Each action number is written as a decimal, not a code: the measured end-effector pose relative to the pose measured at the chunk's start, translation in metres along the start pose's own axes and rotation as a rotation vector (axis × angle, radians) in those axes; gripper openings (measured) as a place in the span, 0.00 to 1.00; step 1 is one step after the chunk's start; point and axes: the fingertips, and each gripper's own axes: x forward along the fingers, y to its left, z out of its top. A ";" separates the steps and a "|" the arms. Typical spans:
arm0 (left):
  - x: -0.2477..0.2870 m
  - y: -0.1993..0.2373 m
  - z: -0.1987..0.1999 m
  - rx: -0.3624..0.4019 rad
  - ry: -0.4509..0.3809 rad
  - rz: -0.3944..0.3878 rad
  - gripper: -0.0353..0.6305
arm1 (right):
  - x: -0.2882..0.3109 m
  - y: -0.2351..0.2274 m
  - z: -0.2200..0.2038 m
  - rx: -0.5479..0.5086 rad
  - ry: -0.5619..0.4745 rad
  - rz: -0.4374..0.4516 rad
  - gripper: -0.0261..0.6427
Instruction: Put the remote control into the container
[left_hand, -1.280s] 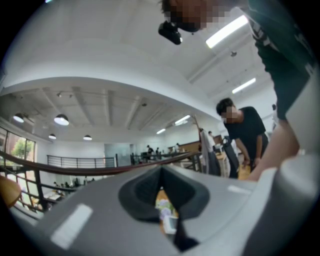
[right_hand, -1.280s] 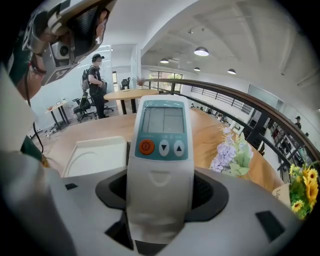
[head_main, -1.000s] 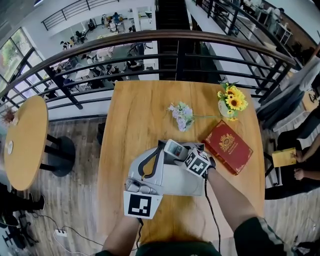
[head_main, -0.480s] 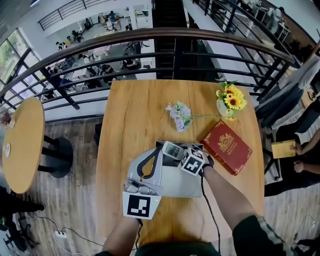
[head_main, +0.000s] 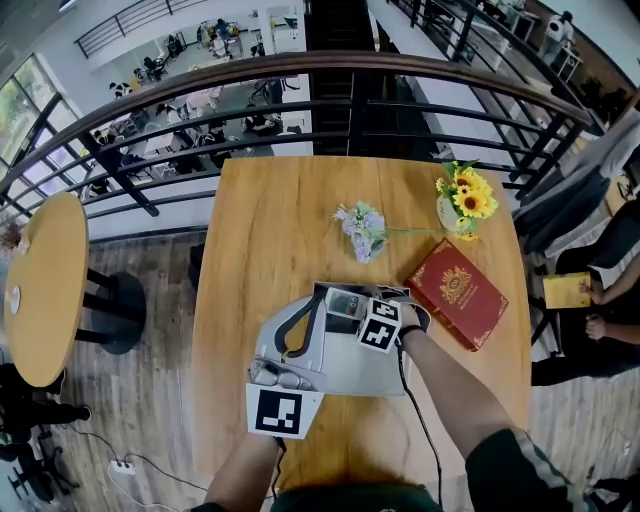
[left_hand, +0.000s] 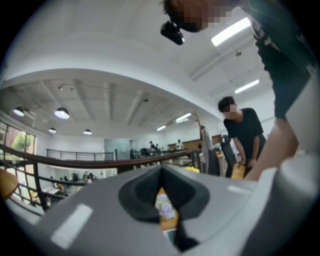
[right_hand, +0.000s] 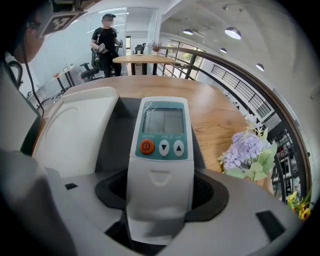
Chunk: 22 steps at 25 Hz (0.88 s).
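White remote control (right_hand: 162, 150) is pinched in my right gripper (right_hand: 161, 192), long axis along the jaws, screen end pointing away from it, over the grey container (head_main: 350, 372) on the wooden table (head_main: 270, 230). Left gripper (left_hand: 162, 212) jaws pressed together, empty.

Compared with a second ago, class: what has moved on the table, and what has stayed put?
The right hand-held gripper, still shut on the remote control, shifted slightly left, further over the container. The left hand-held gripper, red book and purple flowers stayed put.
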 end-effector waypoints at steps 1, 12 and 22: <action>0.000 0.000 -0.001 0.000 0.001 0.000 0.05 | 0.001 0.000 -0.001 0.001 0.001 0.000 0.48; 0.008 -0.003 -0.010 -0.046 0.005 -0.001 0.05 | 0.002 0.002 -0.004 0.069 -0.041 0.038 0.48; 0.015 -0.003 -0.016 -0.048 0.014 -0.005 0.05 | 0.002 0.000 -0.004 0.068 -0.047 0.046 0.48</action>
